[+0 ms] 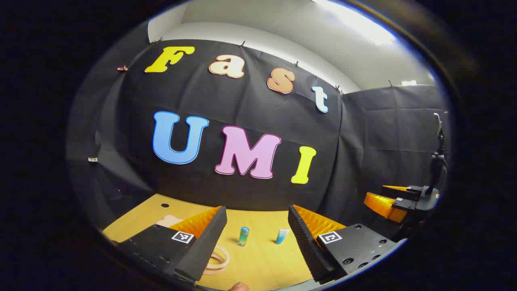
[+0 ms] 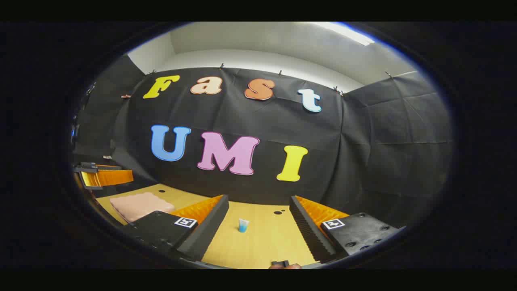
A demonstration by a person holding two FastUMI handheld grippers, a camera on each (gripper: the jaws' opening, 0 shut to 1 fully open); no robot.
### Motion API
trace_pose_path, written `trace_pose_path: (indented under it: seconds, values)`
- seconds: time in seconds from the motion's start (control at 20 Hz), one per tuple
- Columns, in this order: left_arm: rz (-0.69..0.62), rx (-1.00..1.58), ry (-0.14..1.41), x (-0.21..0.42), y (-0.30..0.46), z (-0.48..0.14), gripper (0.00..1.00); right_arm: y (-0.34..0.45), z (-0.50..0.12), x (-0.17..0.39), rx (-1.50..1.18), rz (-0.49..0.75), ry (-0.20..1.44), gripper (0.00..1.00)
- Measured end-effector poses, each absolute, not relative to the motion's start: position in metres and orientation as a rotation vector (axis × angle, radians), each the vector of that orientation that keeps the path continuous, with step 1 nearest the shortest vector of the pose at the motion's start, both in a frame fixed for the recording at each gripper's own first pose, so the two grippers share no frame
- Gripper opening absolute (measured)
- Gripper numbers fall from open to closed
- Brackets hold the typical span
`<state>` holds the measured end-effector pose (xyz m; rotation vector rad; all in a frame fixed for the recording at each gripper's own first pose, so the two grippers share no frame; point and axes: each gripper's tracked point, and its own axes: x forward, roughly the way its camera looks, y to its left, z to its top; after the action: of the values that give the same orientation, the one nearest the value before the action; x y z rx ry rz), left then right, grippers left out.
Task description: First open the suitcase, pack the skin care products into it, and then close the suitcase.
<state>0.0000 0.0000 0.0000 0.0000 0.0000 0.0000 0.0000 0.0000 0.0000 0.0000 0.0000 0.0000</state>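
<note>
In the left gripper view, the left gripper (image 1: 256, 230) was held above a yellow wooden table (image 1: 262, 262) with its 2 fingers spread wide and nothing between them. Through the gap stood 2 skin care products, upright on the table and near each other: a small green-and-blue bottle (image 1: 243, 236) and a pale blue tube (image 1: 282, 236) just to its right. Behind the left finger (image 1: 204, 242) lay the pink suitcase (image 1: 169, 220), mostly hidden, with its looped handle (image 1: 218, 258) lying on the table at the finger's near edge. Whether the suitcase was open or closed could not be told from there. At the far right of that view the right gripper (image 1: 394, 200) hung above the table's edge, seen from the side; how wide its fingers stood could not be judged from that angle. A fingertip (image 1: 239, 286) of the person showed at the bottom edge.

The right gripper view gave a plainer look at the suitcase (image 2: 139, 204): it lay flat at the table's (image 2: 258, 250) left side with its lid down. The right gripper (image 2: 258, 226) had its 2 fingers wide apart and empty, and between them stood the pale blue tube (image 2: 243, 225), alone on the bare wood. The left gripper (image 2: 103, 176) appeared at the far left, above the suitcase's far end.
</note>
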Motion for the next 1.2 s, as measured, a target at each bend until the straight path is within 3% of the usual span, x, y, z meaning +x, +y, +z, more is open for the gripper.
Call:
trace_pose_path:
  seconds: [1.2]
  values:
    - [0.032,0.113,-0.002,-0.005,0.017,-0.005,0.96,0.02,-0.008,0.013,0.045,0.039,0.016,0.96]
